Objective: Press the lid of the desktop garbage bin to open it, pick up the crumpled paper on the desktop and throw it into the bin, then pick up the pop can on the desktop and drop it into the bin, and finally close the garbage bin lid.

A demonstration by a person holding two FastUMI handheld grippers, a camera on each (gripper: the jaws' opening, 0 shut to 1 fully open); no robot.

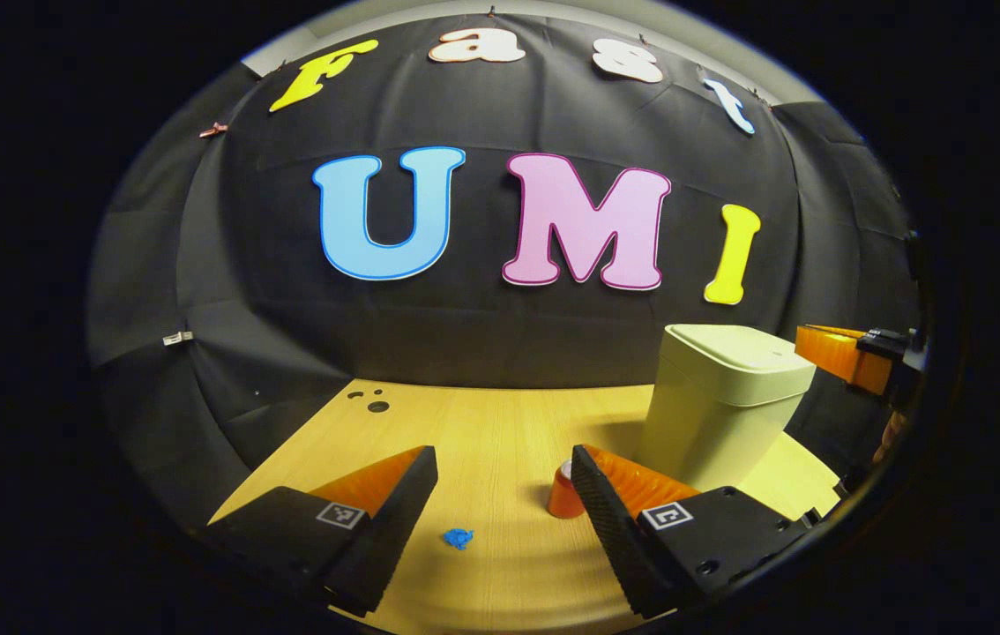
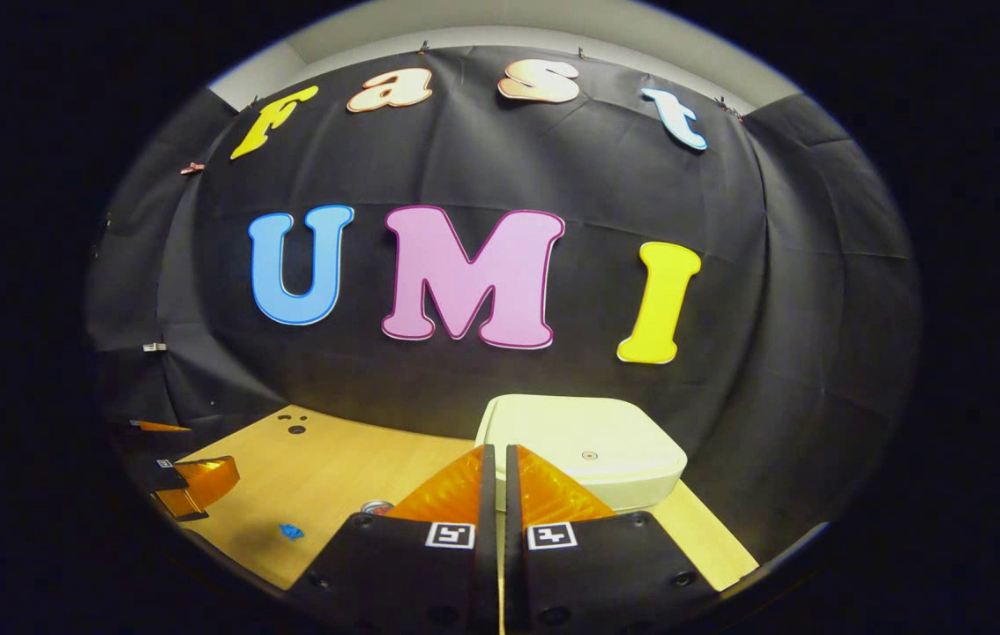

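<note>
**Bin lid down, both grippers above the counter**

Where the left gripper view looks forward, the left gripper [image 1: 500, 494] hangs over the wooden counter [image 1: 482, 423] with its fingers spread wide and nothing between them. A small blue crumpled paper [image 1: 458, 537] lies on the counter in the gap, toward 6 o'clock. The pop can [image 1: 563, 496] stands upright just beside the inner edge of the finger at 5 o'clock, partly hidden by it — whether they touch, I cannot tell. The pale garbage bin [image 1: 720, 414] stands at 4 o'clock behind that finger, its lid down. At 3 o'clock, the right gripper [image 1: 853, 357] reaches in level with the lid.

Through the right gripper view, the right gripper [image 2: 500, 494] has its fingers pressed together, gripping nothing, their tips just in front of the bin's closed lid [image 2: 588, 445] at 6 o'clock — contact is unclear. The can's top [image 2: 375, 507] peeks out at 7 o'clock beside the finger, the blue paper [image 2: 291, 531] farther along, and the left gripper [image 2: 196, 485] sits at 8 o'clock.
</note>
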